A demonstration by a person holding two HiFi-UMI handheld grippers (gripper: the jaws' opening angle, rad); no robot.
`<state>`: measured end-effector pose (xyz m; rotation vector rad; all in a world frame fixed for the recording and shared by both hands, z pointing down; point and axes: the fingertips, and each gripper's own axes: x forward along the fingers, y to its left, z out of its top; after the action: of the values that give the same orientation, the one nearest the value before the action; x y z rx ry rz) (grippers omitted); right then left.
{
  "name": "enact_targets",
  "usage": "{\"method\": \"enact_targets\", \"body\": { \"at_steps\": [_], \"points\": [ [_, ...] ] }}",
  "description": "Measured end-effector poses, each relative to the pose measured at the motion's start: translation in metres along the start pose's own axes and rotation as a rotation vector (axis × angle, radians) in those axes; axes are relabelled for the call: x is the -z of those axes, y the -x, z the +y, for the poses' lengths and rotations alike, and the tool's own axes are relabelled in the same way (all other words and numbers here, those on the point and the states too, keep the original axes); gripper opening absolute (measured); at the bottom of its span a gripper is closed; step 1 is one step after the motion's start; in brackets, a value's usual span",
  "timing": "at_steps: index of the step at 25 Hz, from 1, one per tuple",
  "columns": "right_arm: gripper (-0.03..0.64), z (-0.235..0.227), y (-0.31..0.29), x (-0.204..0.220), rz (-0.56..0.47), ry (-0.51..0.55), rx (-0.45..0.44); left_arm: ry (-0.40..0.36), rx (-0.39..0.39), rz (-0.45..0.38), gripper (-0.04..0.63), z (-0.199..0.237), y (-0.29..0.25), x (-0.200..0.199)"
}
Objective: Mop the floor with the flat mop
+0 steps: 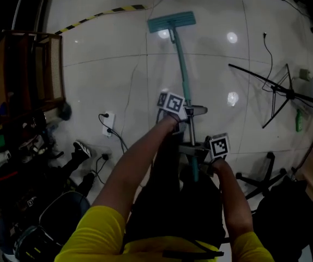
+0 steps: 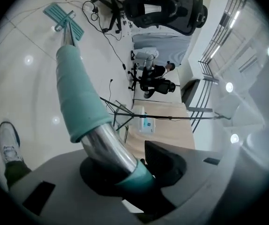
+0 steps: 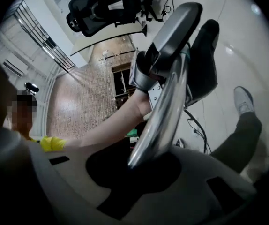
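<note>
The flat mop's teal head [image 1: 170, 22] lies flat on the pale tiled floor ahead of me, also seen far off in the left gripper view as the mop head [image 2: 63, 18]. Its handle [image 1: 182, 72] slopes back toward me. My left gripper [image 1: 179, 115] is shut round the handle where the teal sleeve [image 2: 78, 93] gives way to bare metal [image 2: 107, 146]. Lower down, nearer my body, my right gripper [image 1: 203, 154] is shut on the metal handle [image 3: 165, 111]. The right gripper view looks up the pole at the left gripper [image 3: 169, 36].
A wooden cabinet [image 1: 34, 70] and dark clutter stand at the left. A power strip with cables [image 1: 108, 123] lies left of the handle. A folding stand [image 1: 279, 89] and a chair base [image 1: 260, 176] are at the right. Yellow-black tape [image 1: 99, 15] marks the floor beyond.
</note>
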<state>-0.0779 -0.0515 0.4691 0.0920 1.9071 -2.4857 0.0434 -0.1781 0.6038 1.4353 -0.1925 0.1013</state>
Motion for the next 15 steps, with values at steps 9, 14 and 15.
{"method": "enact_targets", "body": {
  "at_steps": [9,14,15],
  "points": [
    [0.073,0.134,0.015,0.121,0.142,-0.266,0.113,0.272,0.065,0.023,0.149,-0.132,0.002,0.132],
    [0.148,0.156,0.014,0.084,0.241,-0.168,-0.043,0.227,0.080,0.095,0.203,-0.142,-0.005,0.098],
    [0.149,0.163,0.009,0.079,0.228,-0.167,-0.066,0.226,0.082,0.083,0.202,-0.146,0.000,0.092]
  ]
}}
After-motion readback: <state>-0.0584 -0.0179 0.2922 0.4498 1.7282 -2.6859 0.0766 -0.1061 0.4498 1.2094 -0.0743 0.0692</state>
